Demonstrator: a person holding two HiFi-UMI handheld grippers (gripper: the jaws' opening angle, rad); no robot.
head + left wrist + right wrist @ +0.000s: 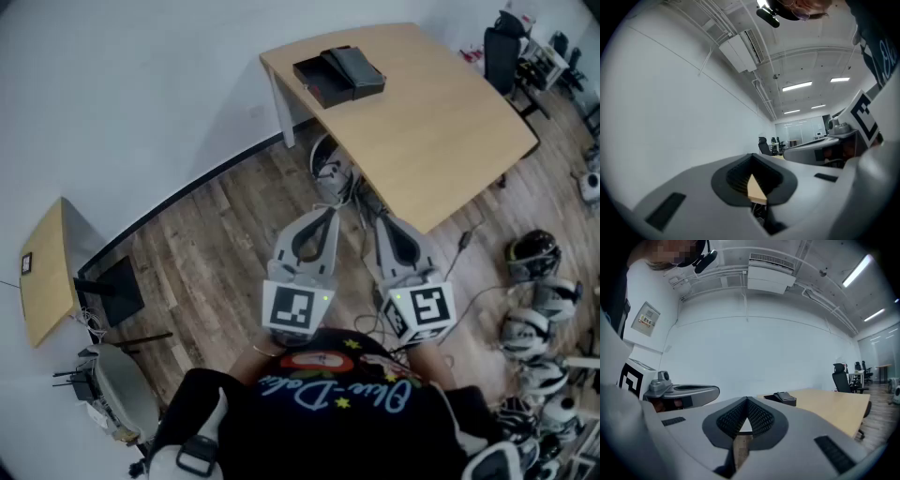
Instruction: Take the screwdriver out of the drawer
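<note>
No screwdriver shows in any view. A black box [337,73] with a dark flat piece on top sits at the far left end of a light wooden table [441,127]. My left gripper [331,212] and right gripper [382,219] are held side by side over the wood floor, short of the table's near edge, both pointing toward it. Each has its jaws shut with the tips meeting and nothing between them. In the right gripper view the black box [784,398] lies ahead on the table [834,406], beyond the gripper [746,399]. The left gripper [751,155] faces the white wall.
A small wooden side table [47,272] stands by the wall at left, with a black stand [112,291] beside it. Cables [337,183] lie under the big table. Helmets and white gear [539,281] crowd the floor at right. An office chair [502,52] stands at the back.
</note>
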